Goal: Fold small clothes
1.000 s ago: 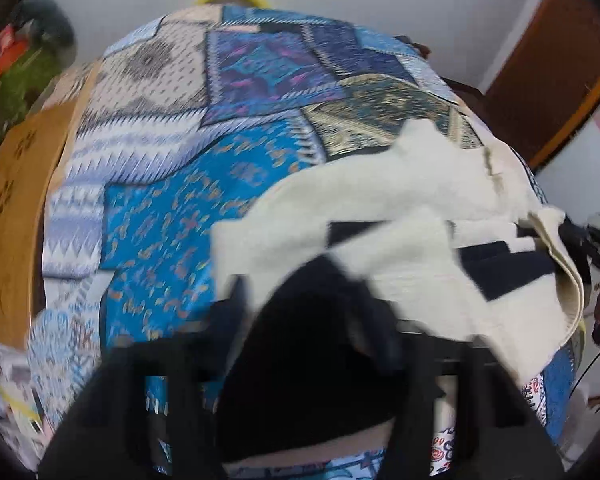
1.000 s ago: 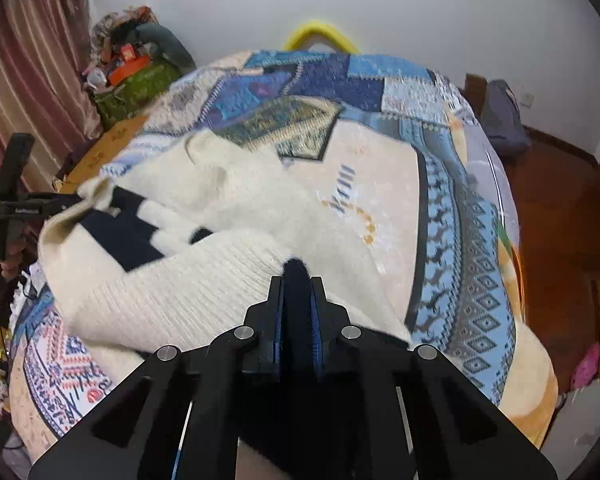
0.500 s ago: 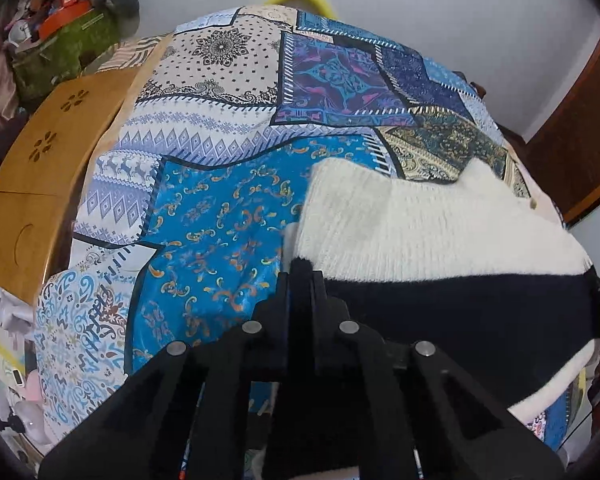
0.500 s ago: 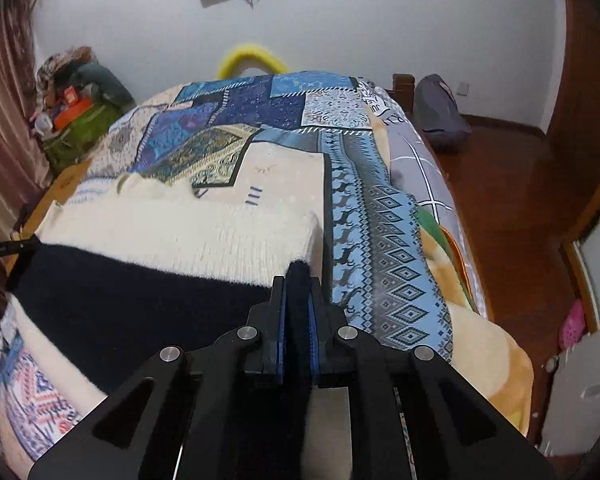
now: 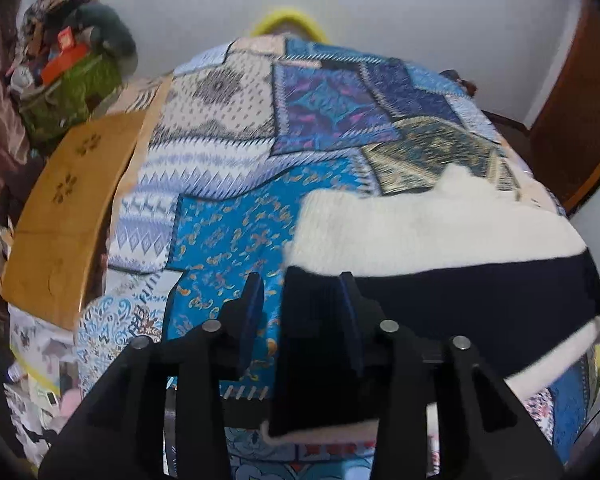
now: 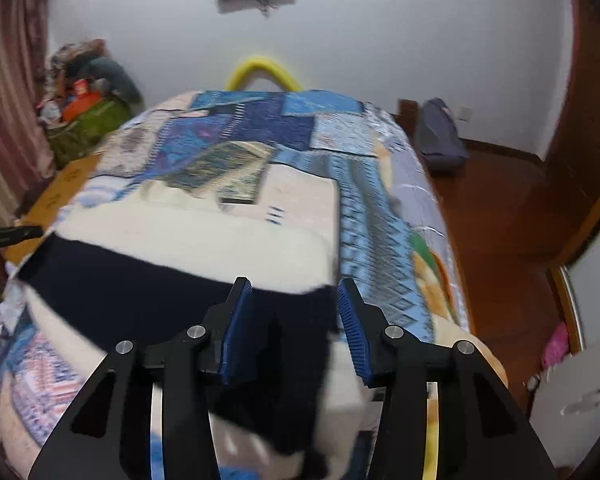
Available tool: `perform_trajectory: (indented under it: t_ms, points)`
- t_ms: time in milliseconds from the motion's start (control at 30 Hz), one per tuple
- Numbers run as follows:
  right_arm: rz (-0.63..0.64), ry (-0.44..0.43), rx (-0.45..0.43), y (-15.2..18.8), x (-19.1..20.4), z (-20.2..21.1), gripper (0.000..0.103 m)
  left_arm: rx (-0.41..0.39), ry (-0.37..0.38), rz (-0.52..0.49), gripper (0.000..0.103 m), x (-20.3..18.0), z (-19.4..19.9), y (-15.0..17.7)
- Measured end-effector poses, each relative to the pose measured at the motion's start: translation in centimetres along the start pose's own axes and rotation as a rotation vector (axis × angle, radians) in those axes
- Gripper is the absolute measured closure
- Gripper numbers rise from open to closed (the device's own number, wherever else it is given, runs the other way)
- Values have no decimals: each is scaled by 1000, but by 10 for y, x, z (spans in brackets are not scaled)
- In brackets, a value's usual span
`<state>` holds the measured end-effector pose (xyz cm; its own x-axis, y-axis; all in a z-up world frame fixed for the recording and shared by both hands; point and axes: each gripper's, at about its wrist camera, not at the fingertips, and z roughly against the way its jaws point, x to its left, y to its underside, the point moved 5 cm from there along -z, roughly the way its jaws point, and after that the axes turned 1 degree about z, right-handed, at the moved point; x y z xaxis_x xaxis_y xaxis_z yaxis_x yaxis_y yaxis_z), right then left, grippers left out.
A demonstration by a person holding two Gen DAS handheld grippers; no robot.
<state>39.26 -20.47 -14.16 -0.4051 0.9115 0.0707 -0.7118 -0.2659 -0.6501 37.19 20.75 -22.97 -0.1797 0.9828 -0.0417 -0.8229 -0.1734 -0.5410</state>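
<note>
A cream knitted sweater (image 5: 420,232) with a dark navy band lies folded flat across the patchwork bed cover (image 5: 228,232). My left gripper (image 5: 300,284) hovers over its near left corner. Its jaws are opening, and the navy corner lies loose between them, touching only the right finger. In the right wrist view the same sweater (image 6: 204,236) spreads to the left. My right gripper (image 6: 294,286) is above the near right corner, jaws opening, with the navy edge slack between the blue pads (image 6: 350,320). Neither gripper squeezes the cloth.
A wooden board (image 5: 60,208) lines the bed's left side, with a green bag of clutter (image 5: 72,88) behind it. A yellow hoop (image 6: 260,68) rises at the bed's far end. Right of the bed are wooden floor (image 6: 500,220), a dark bag (image 6: 440,136) and a door (image 5: 572,100).
A second ago both grippers were shut on the bunched, lifted sweater. It was laid flat with the navy band on top. Both jaws have now parted and both grippers have risen slightly.
</note>
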Motion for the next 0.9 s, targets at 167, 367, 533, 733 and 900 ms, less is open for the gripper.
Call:
perform_trajectory:
  t_ms: [167,367,533,733,900]
  points:
    - [37,-109,-1,-13,49,-2,50,-36,65,-48,45,-36,21,-6]
    - [113,-167,41,-10,109,-30,33,1,102,-106,34,-74,3,4]
    - [166,-167,139,11,139,-67,31,102,97,-163,34,-95,-37,30]
    - [178,-133,183,33,127,-77,29,62,89,-116,16,-79,-41,40]
    - [150,-65,195,40,94,-62,29,54,74,-116,14,-60,-32,46]
